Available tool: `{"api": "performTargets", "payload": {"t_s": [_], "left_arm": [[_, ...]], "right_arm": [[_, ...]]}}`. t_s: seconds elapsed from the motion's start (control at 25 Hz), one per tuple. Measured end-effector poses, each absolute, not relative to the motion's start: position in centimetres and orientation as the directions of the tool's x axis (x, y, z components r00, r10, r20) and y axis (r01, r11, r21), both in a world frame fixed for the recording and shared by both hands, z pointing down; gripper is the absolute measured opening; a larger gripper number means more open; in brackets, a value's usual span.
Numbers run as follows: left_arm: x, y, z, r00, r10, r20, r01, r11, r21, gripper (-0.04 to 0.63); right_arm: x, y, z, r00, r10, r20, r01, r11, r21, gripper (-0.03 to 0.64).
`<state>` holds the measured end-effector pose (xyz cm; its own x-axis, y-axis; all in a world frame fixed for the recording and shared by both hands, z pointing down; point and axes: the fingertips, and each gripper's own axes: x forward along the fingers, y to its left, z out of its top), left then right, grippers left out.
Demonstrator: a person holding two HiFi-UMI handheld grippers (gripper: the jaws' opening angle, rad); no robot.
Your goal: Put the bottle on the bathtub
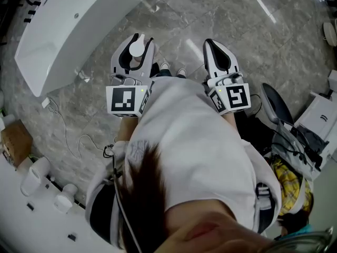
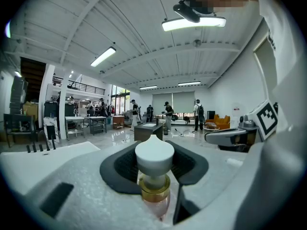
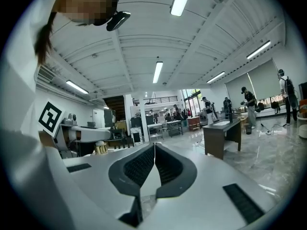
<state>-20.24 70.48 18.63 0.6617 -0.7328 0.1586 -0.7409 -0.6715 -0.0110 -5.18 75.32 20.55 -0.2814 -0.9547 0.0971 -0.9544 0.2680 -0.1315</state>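
A small bottle (image 2: 154, 176) with a round white cap (image 1: 136, 49), a gold collar and a pinkish body stands upright between the jaws of my left gripper (image 1: 137, 41), which is shut on it. In the left gripper view the cap rises above the dark pads (image 2: 122, 169). My right gripper (image 1: 211, 45) is held level beside the left one, shut with nothing in it; its pads (image 3: 139, 164) meet in a thin line. The white bathtub (image 1: 68, 30) lies at the upper left of the head view, ahead and left of both grippers. Both are held in front of the person's chest, above the floor.
Grey marble floor (image 1: 210, 15) lies below. A cable (image 1: 68, 133) trails near the tub's end. A cardboard box (image 1: 16, 141) and white fixtures (image 1: 34, 175) sit lower left. A black chair (image 1: 276, 104) and white equipment (image 1: 318, 117) crowd the right. A dark table (image 3: 223, 133) and distant people stand ahead.
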Motion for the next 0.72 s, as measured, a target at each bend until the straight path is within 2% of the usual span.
{"api": "performTargets", "payload": {"t_s": [0.4,0.72], "left_arm": [[-19.1,72.2,19.8,0.631,-0.760,0.158,-0.769,-0.639,-0.004,0.163],[-17.8,70.9,19.9,0.636,-0.754,0.162,-0.766,-0.642,0.021,0.163]], "right_arm": [[-3.5,77.8,22.2,-0.342,-0.930,0.134,-0.934,0.320,-0.158,0.014],[-1.5,77.1,23.4,-0.314,-0.933,0.176,-0.943,0.284,-0.176,0.014]]}}
